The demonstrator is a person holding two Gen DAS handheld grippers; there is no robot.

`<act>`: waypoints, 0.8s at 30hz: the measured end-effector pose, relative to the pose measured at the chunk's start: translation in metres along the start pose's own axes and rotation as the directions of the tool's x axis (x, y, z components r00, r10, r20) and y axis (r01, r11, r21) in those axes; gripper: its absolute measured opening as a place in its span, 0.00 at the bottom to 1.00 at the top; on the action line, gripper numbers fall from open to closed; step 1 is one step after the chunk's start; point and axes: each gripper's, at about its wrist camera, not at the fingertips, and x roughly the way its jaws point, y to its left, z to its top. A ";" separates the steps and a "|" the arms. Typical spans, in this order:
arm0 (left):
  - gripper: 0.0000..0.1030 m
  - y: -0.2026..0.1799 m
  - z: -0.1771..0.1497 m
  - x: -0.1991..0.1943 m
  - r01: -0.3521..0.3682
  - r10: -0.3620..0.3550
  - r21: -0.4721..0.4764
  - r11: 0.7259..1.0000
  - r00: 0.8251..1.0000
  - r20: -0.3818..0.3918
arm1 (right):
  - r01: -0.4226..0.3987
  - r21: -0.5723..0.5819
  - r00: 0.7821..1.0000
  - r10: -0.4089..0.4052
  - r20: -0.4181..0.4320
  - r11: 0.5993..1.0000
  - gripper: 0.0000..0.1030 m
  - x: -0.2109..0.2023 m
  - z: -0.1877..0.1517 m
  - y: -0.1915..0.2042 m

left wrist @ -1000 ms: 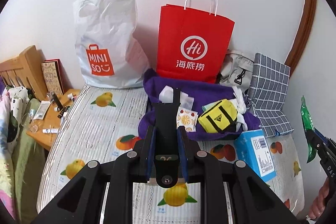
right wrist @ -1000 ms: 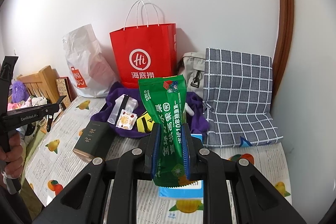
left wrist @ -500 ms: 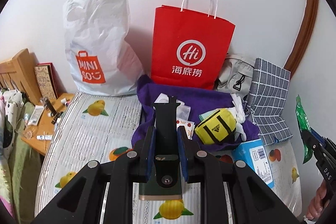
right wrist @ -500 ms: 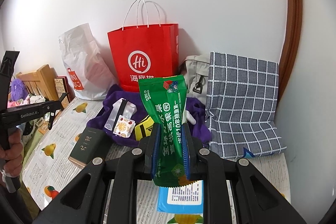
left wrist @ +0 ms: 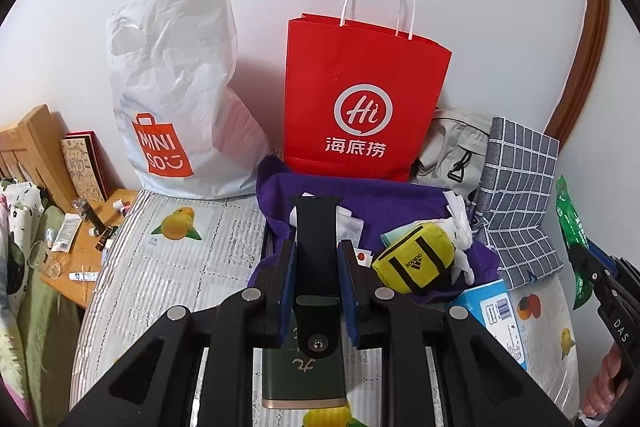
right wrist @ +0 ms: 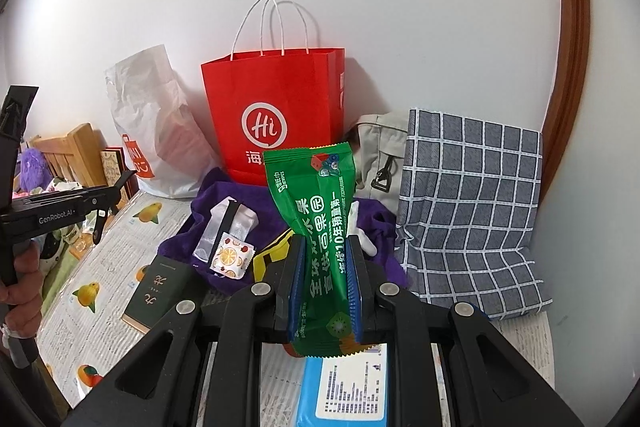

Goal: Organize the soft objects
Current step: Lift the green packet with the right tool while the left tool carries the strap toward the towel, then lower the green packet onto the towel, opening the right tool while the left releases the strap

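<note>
My right gripper [right wrist: 323,273] pinches the green wipes packet [right wrist: 318,223]; my left gripper [left wrist: 316,275] clamps a black strap [left wrist: 316,227]. I should carry both steadily toward the red paper bag [left wrist: 360,75], without squeezing harder.

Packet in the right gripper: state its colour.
Green packet with white lettering; clearest in the right wrist view.
</note>
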 end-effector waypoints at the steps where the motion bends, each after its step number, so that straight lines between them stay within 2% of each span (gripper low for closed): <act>1: 0.19 0.001 0.001 0.002 -0.001 0.001 -0.002 1.000 1.000 -0.001 | -0.002 0.002 1.000 0.002 -0.001 1.000 0.19 0.003 0.001 0.000; 24: 0.19 0.008 0.020 0.066 -0.004 0.003 -0.024 1.000 0.998 -0.062 | -0.042 0.002 0.998 0.042 -0.052 0.999 0.19 0.074 0.015 -0.004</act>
